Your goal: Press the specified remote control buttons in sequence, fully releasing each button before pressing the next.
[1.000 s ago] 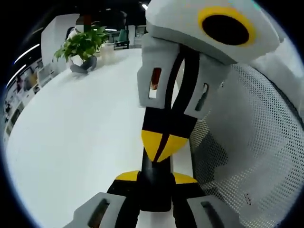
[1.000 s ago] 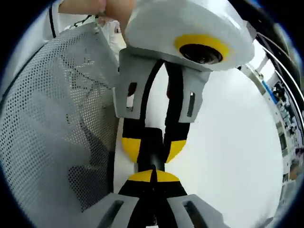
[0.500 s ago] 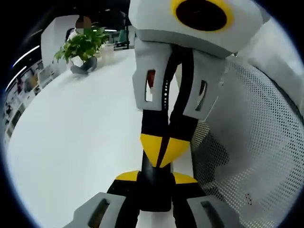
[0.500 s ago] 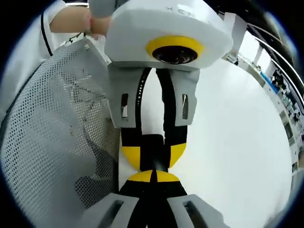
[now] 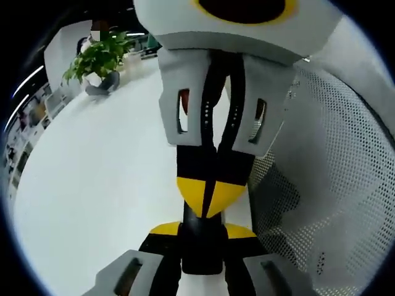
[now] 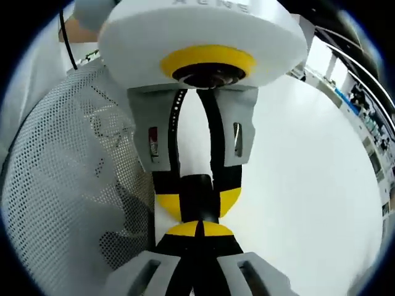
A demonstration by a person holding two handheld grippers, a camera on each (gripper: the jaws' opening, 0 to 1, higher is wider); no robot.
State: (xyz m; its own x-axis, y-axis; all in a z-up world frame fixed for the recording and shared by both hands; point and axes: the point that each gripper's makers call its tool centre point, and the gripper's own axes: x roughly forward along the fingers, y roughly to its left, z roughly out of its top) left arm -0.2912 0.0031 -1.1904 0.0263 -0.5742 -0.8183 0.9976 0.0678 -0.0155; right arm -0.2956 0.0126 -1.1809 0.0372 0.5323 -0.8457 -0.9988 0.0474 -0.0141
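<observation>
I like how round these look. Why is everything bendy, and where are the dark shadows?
Left gripper view: the fisheye lens curves the white table; the far plant is small and soft. Right gripper view: a dark shadow lies on the mesh by the tongs; the table is bright.

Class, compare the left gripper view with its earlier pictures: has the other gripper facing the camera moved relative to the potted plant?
Yes. The right gripper has come closer and looms larger, its lens housing sliding up and left toward the plant, which barely shifts.
</observation>
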